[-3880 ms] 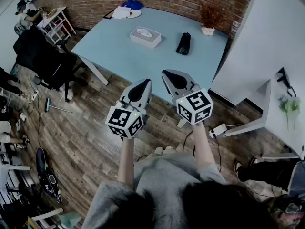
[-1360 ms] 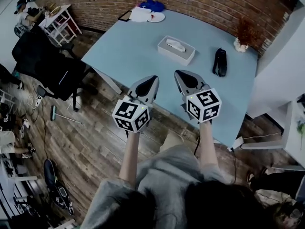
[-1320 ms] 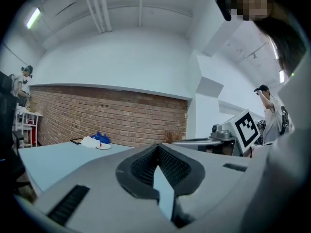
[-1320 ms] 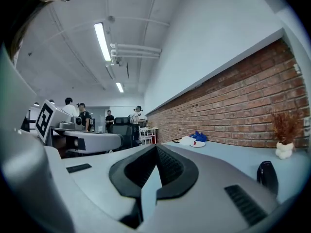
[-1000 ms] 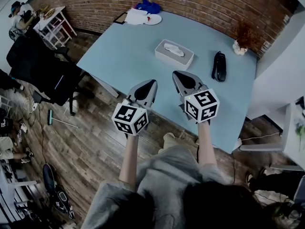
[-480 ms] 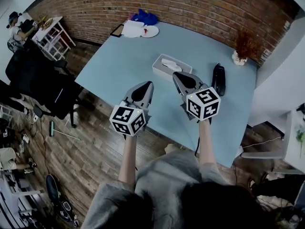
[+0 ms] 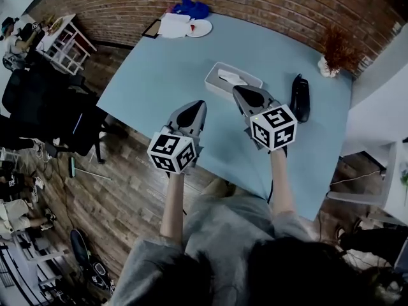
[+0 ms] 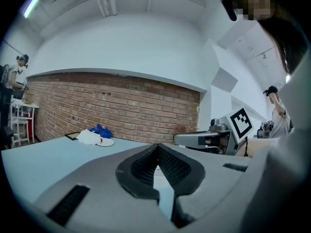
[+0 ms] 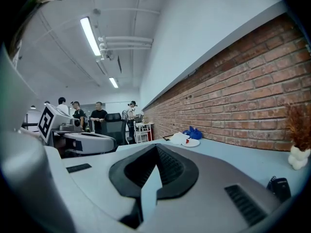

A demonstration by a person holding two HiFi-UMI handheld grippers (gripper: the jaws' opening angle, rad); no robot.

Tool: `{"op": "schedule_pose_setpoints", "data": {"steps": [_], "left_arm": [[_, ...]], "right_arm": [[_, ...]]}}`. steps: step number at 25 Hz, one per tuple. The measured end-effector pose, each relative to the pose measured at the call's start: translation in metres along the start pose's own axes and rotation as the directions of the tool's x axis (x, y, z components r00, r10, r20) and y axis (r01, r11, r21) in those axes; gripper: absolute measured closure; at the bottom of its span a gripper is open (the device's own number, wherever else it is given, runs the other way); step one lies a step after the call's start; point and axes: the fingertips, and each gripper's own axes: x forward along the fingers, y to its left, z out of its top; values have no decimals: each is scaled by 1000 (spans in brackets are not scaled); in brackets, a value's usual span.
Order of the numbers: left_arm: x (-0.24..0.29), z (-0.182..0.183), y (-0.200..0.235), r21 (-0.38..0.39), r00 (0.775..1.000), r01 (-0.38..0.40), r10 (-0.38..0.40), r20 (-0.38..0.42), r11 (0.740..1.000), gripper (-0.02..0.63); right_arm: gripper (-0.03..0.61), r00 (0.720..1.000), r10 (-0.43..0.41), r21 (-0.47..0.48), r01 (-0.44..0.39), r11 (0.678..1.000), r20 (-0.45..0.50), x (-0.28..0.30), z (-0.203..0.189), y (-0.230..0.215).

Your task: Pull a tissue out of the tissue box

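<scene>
Box: the tissue box sits on the table, just past our right gripper.
Feel: the tissue looks soft, light, easy to tear.
Grab: we'd pinch its white top.
Tools: left gripper and right gripper are both closed, empty.

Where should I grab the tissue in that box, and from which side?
Pinch the raised tuft of the tissue, which pokes up from the tissue box. Come down from above with the right claw; it is shut, so open it first.
</scene>
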Motion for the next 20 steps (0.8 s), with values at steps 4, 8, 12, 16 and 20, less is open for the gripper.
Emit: {"op": "schedule_pose_setpoints", "data": {"steps": [4, 8, 12, 16, 20], "left_arm": [[18, -5, 26, -12, 999, 33, -34, -21, 999, 611], [48, -12, 40, -17, 993, 104, -105, -60, 994, 611], [70, -22, 52, -28, 983, 156, -158, -98, 987, 611], [88, -31, 63, -44, 972, 193, -197, -128, 980, 611], [100, -42, 71, -67, 962, 219, -227, -154, 973, 611]], "right_arm": [[580, 999, -24, 0, 24, 1000, -28, 23, -4, -12], [580, 993, -75, -27, 73, 997, -86, 42, -11, -37], [580, 980, -113, -77, 101, 992, -164, 64, -25, -55], [578, 955, -142, -122, 113, 986, -262, 82, -43, -71], [578, 918, -171, -164, 119, 979, -357, 93, -64, -84]]}}
